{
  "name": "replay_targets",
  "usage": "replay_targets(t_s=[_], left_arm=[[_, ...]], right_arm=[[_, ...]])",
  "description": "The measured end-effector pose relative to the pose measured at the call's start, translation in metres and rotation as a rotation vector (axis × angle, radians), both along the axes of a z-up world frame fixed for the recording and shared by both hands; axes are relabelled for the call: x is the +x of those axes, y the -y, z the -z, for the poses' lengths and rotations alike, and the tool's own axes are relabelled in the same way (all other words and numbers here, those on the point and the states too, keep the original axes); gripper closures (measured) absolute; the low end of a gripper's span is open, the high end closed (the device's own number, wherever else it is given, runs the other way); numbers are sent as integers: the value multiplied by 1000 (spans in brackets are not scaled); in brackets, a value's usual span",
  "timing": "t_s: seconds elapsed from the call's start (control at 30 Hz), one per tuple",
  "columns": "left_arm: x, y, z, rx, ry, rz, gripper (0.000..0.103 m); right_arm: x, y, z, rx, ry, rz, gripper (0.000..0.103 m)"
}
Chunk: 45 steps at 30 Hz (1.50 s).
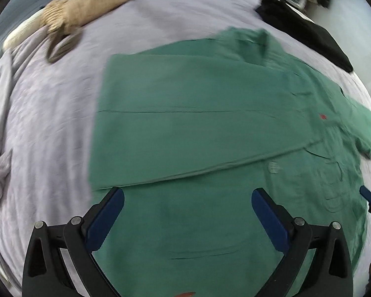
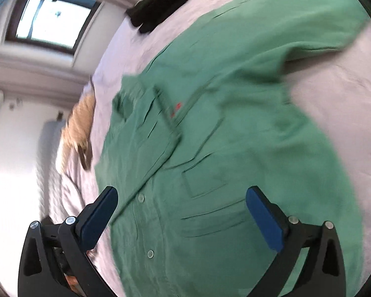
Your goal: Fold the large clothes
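A green button-up shirt lies partly folded on a bed with a pale lilac sheet. The left gripper and right gripper hover above it, jaws spread wide, grasping nothing. A tan garment lies far left, a black garment far right.

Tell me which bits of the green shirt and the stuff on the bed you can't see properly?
- Green shirt: left wrist view, near hem hidden behind the left tool.
- Small red mark: right wrist view, too blurred to read.
- Black garment: right wrist view, cut off by the top edge.
- Tan item: left wrist view, too blurred to identify.
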<state>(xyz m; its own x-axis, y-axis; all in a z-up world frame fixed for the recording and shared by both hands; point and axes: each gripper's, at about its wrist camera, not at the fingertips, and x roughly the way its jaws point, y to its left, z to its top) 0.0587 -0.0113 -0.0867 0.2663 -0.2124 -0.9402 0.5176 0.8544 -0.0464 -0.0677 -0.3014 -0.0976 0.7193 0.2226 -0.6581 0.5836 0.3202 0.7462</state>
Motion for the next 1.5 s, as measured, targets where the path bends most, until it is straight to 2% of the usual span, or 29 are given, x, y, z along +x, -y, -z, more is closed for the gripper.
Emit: replay_targets(t_s=[0.13, 0.27, 0.37, 0.5, 0.6, 0.8, 1.0, 1.07, 1.13, 1.17, 1.2, 1.23, 1.37, 1.5], left_arm=[[-21, 44, 6, 13, -23, 39, 0], [-39, 83, 11, 25, -42, 70, 0], [-50, 113, 15, 30, -57, 99, 0], [-63, 148, 19, 10, -102, 135, 0], [-74, 172, 21, 10, -102, 165, 0], [-86, 197, 19, 13, -76, 178, 0], [-82, 205, 22, 6, -84, 158, 0], [-77, 213, 26, 7, -97, 151, 0], [-74, 211, 27, 13, -82, 143, 0], [-72, 210, 27, 14, -76, 140, 0], [-70, 208, 27, 16, -73, 137, 0], [-67, 207, 28, 18, -74, 135, 0], [-57, 190, 29, 18, -72, 120, 0], [-43, 173, 27, 7, -61, 91, 0]], right_arm=[[-28, 36, 5, 40, 20, 55, 0], [-53, 73, 3, 27, -1, 93, 0], [-77, 109, 4, 25, 7, 167, 0], [-113, 166, 14, 21, -29, 282, 0], [-130, 204, 24, 36, -10, 355, 0], [-134, 258, 31, 33, 53, 454, 0], [-125, 278, 33, 101, 121, 541, 2], [-123, 280, 39, 158, 160, 552, 19], [-119, 280, 50, 223, 161, 543, 64], [-118, 278, 54, 234, 159, 543, 73], [-117, 276, 55, 232, 170, 547, 88], [-117, 275, 55, 229, 177, 551, 98], [-107, 269, 36, 184, 252, 518, 98], [-67, 258, -4, 92, 289, 386, 98]])
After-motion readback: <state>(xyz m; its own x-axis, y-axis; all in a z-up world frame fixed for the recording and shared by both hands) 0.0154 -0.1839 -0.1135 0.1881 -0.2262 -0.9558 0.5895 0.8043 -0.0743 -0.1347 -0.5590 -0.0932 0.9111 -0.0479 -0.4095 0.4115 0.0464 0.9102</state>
